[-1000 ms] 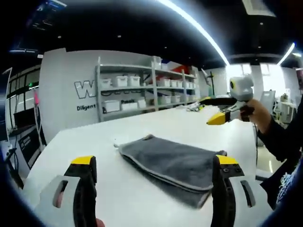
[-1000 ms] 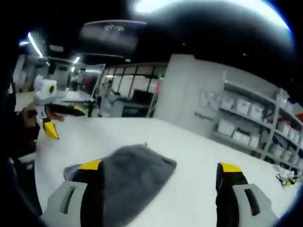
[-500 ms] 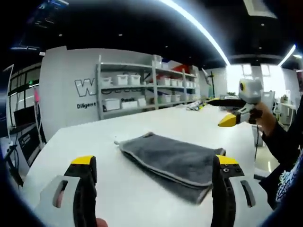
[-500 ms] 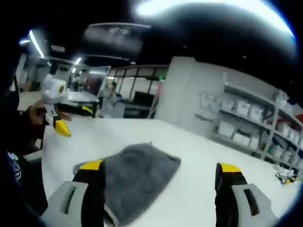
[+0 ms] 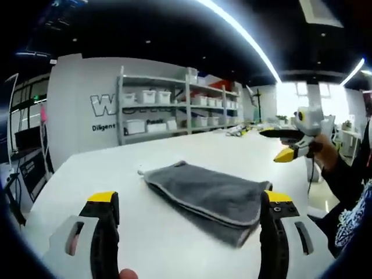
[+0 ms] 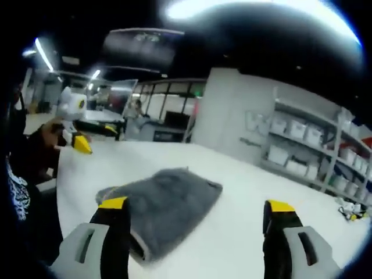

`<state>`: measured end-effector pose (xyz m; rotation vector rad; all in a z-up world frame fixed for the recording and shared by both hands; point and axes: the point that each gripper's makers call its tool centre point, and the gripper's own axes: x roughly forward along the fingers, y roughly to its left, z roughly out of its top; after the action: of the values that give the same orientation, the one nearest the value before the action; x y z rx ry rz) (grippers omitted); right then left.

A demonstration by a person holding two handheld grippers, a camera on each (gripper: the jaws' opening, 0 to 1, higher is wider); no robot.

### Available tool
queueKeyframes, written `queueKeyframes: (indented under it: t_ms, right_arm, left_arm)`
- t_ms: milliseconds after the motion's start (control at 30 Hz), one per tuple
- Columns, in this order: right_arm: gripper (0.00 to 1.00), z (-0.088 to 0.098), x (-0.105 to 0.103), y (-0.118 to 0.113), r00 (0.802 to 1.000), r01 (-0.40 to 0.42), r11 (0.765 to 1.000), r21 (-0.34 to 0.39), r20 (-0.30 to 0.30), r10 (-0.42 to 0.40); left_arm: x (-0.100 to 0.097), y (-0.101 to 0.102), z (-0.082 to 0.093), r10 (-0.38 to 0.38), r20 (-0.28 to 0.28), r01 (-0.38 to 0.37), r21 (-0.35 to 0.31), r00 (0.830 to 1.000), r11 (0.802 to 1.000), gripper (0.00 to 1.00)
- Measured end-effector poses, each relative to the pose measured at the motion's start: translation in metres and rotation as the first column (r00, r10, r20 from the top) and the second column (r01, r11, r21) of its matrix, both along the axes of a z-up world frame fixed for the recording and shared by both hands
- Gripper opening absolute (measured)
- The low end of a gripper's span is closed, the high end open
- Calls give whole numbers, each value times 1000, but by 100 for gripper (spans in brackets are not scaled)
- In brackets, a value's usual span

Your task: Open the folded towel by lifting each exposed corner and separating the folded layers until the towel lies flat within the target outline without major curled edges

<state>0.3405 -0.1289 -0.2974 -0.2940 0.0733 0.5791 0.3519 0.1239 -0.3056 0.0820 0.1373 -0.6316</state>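
The towel (image 5: 204,193) is sitting a touch nearer and larger between my left tongs (image 5: 189,218) than it was a second ago, and in the right gripper view it (image 6: 163,203) is sliding in toward my right tongs (image 6: 195,224), its near edge now reaching that pair's left jaw. So I am closing in on it from both sides, though nothing is touching it yet; I judge the unfolding has not begun.

It is lying folded on the white table (image 5: 104,174), grey, soft and thick-looking, with a paler hem running along the stacked layers. One corner is poking out at its far end; the near corner is sagging slightly. I am seeing no outline marked on the table.

Both pairs of tongs are standing wide apart and empty. Behind the table, shelves (image 5: 174,110) of white boxes are lining the wall.
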Motion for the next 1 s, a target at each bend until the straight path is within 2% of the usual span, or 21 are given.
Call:
queueKeyframes:
  t_ms: [533,867,1000]
  right_arm:
    - [94,-2,-4,0,1000,16,1000,-10,10,-16]
    - [91,-14,-17,15,999,-29,1000,2,-21,29]
    - [92,-24,-27,22,997,-61,998,-20,-43,60]
  left_arm:
    - [6,5,0,22,-16,-22,2,1000,1000,99]
    - [9,9,-1,29,-30,-30,-18,999,999,99]
    - [11,8,2,25,-35,-26,-28,999,999,99]
